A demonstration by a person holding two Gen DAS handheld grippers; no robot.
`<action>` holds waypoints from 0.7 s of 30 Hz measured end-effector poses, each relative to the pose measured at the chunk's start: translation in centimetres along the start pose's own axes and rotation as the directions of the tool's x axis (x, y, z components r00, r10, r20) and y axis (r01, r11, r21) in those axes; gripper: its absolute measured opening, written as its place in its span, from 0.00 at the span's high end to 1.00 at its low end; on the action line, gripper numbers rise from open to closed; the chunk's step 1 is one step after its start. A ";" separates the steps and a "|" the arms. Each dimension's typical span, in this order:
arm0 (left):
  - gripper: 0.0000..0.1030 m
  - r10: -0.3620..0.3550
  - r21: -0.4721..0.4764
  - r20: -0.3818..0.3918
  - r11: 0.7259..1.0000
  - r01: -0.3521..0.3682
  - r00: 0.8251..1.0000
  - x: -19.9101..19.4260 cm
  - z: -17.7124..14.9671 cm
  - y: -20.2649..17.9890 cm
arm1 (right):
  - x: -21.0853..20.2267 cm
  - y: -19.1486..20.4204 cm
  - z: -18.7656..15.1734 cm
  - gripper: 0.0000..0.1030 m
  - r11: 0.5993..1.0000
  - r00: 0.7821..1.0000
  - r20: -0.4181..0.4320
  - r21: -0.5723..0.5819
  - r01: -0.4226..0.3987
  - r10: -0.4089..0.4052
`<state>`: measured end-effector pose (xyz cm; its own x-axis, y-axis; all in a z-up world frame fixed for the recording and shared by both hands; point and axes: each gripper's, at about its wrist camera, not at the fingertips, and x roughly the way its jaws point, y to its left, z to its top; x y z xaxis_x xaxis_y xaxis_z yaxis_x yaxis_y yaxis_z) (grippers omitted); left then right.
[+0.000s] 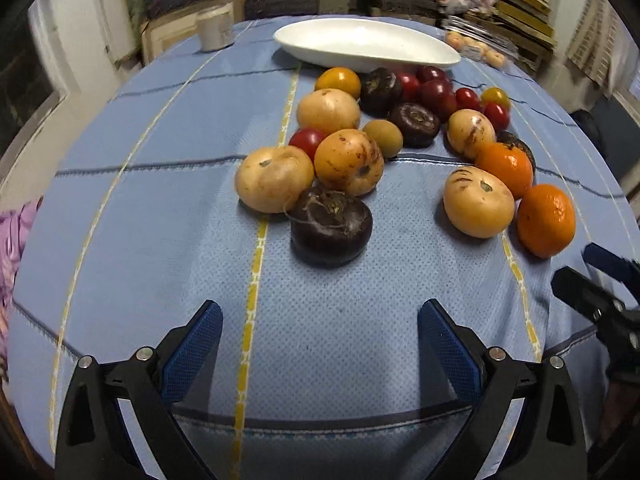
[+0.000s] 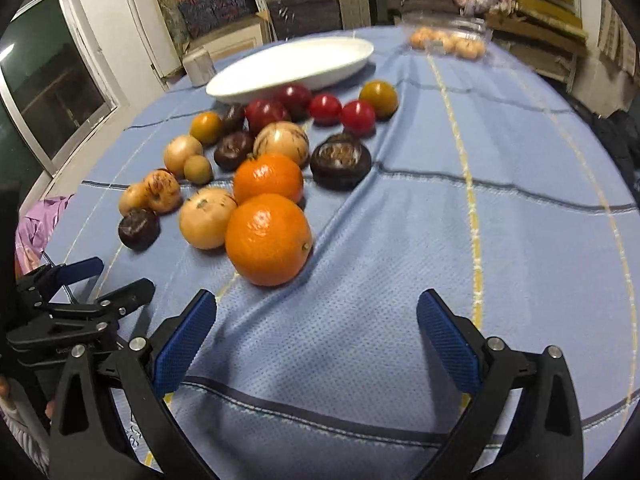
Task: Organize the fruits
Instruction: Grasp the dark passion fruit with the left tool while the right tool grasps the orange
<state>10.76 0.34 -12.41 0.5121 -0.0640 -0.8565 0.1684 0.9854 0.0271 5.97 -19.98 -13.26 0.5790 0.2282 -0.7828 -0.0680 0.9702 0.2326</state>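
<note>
A: How do the grippers stand?

B: The left gripper [image 1: 320,320] has its blue-padded fingers [image 1: 192,352] spread wide with nothing between them, only the blue tablecloth [image 1: 160,220] below. The right gripper [image 2: 316,316] is the same: fingers [image 2: 448,344] far apart, holding nothing. Both hover at the near edge of the cloth, and each shows at the side of the other's view.

A: And the fruit, taking the white oval dish [image 1: 360,42] as the mark?

B: All of it lies on the cloth on the near side of the dish; none lies in it. Just in front of the dish sit red cherry tomatoes [image 1: 434,92], a yellow tomato [image 1: 338,82] and dark purple-brown fruits [image 1: 380,88]. Nearer the grippers come pale yellow-tan round fruits [image 1: 328,110], a small greenish-brown one [image 1: 383,138] and another dark purple fruit [image 1: 330,226], farthest from the dish on the left side.

A: The oranges?

B: Two mandarins touch each other, well in front of the dish. The nearer mandarin [image 2: 268,240] lies just ahead of the right gripper's left finger; the other mandarin [image 2: 268,178] sits behind it, toward the dish. A pale fruit [image 2: 206,218] touches the nearer one on its left.

A: Anything past the dish?

B: A small white jar [image 1: 216,28] to its left and a clear pack of small orange fruits [image 1: 476,46] to its right, with shelves behind.
</note>
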 end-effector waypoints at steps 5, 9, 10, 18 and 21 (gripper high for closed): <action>0.03 -0.043 0.060 0.035 0.997 0.041 0.998 0.0 -0.4 0.3 | 0.4 0.3 0.1 0.04 0.999 1.000 -0.008 -0.040 0.016 -0.017; 0.03 -0.062 0.081 0.028 0.995 0.060 0.998 -0.2 -0.5 0.3 | 1.0 1.4 -0.2 0.04 0.990 0.997 -0.028 -0.117 0.072 -0.076; 0.03 -0.069 0.079 0.018 0.995 0.068 0.997 -0.2 -0.3 0.4 | 1.2 1.6 -0.3 0.04 0.987 0.995 -0.033 -0.136 0.085 -0.091; 0.03 -0.109 0.102 -0.003 0.989 0.109 0.994 0.9 1.9 0.7 | 1.1 0.8 0.7 0.04 0.994 0.998 -0.022 -0.094 0.053 -0.056; 0.04 -0.140 0.115 0.005 0.984 0.138 0.990 1.1 2.4 0.5 | 1.1 1.0 1.2 0.04 0.994 0.998 0.001 -0.097 0.059 -0.060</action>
<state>13.41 0.36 -12.16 0.4882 -0.2018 -0.8491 0.3330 0.9424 -0.0325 7.51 -18.89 -13.16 0.5827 0.1698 -0.7947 -0.1115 0.9854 0.1288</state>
